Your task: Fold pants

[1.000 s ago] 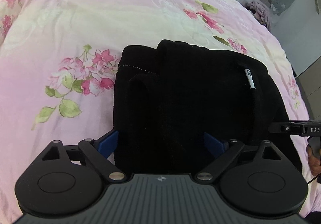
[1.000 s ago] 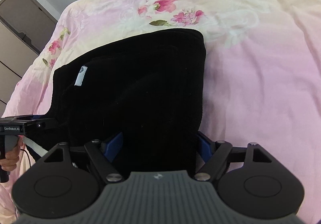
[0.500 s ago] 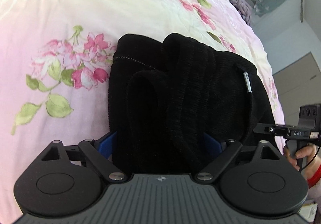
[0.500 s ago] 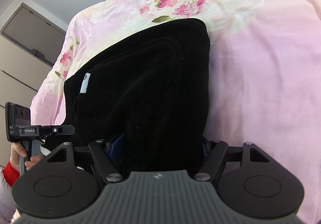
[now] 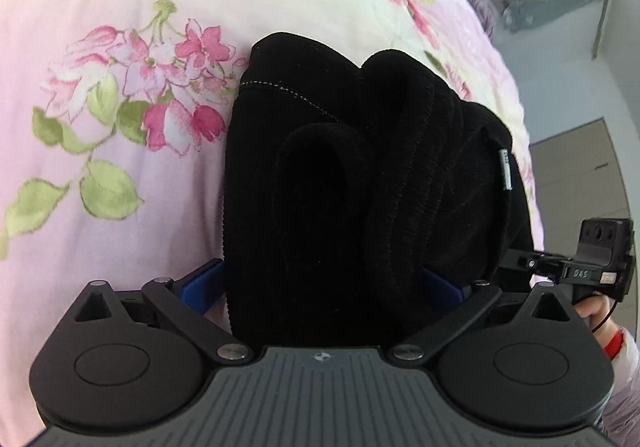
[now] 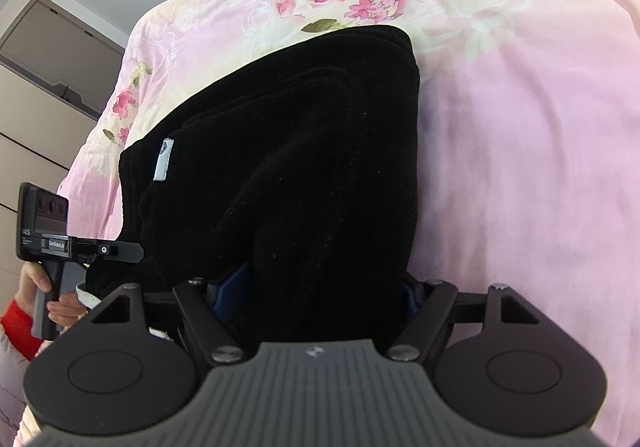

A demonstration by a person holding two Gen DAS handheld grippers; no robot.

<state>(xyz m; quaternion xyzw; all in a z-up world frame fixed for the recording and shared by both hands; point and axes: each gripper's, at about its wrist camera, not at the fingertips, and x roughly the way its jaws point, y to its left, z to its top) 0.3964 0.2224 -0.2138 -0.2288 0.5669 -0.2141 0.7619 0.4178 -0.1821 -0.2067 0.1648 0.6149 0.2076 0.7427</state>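
Compared with a second ago: both views now tilted higher, more wall and cabinet in frame, bedspread falling away beneath. Read as a joint lift of the near edge.

Black pants (image 5: 360, 183), already folded into a thick multi-layer bundle, lying on the pink floral bedspread (image 5: 100, 47); near end raised off the fabric, far end apparently still resting on it. White label (image 6: 164, 161) on the upper layer, turned more edge-on in the left view than before.

Left gripper (image 5: 324, 287): blue pads set either side of the stacked layers, wide apart but filled with cloth; judged clamped on the bundle. Rolled folds bulging higher between the fingers than a second ago.

Right gripper (image 6: 316, 291): blue pads closer together than a second ago, cloth bunched tight between them; judged clamped on the same near edge. Pad contact mostly hidden by black fabric in both views, so firmness of hold not certain.

Each gripper visible at the margin of the other's view, side by side along one edge.

Meaning for task: grasp phase apparently over, carry phase begun. Likely next: near edge carried forward over the far part for one more fold, or the whole bundle moved as finished. Risk: inner layers slipping out of the stack during the lift.
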